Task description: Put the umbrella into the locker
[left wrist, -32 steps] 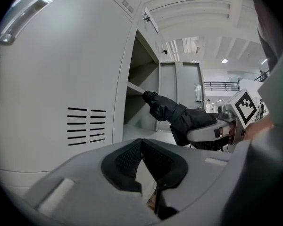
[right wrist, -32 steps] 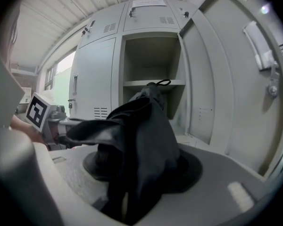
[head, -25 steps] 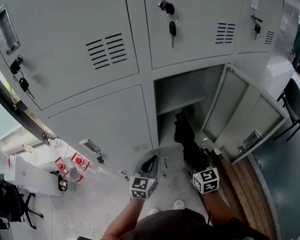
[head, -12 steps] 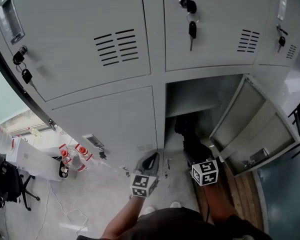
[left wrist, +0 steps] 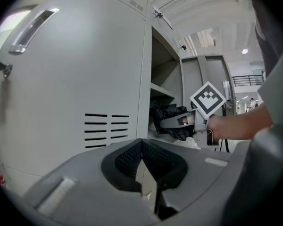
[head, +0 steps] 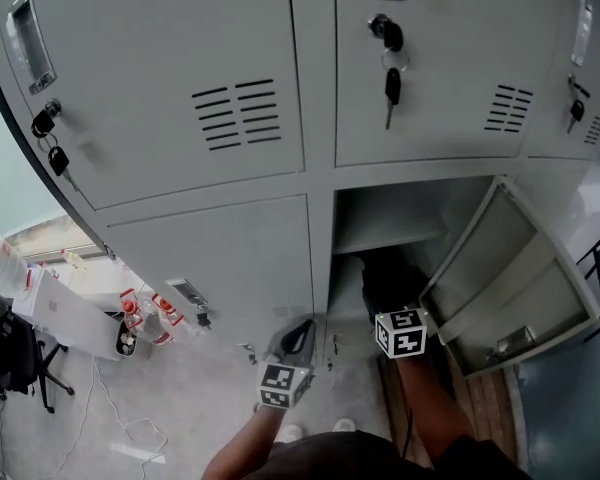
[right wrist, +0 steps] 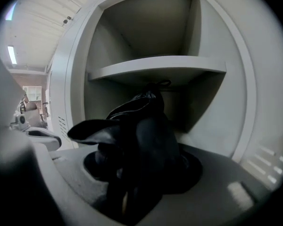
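The right gripper (right wrist: 140, 173) has its fingers clamped on the folded black umbrella (right wrist: 141, 131). The umbrella's far end reaches into the open lower compartment of the locker (head: 320, 228), below the inner shelf (right wrist: 155, 66). In the head view the umbrella is mostly lost in shadow, but the door (head: 510, 268) shows swung out to the right. The left gripper (left wrist: 142, 155) hangs before the closed neighbouring door, fingers pressed together on nothing. Its view alone catches the umbrella side-on at the compartment's front edge.
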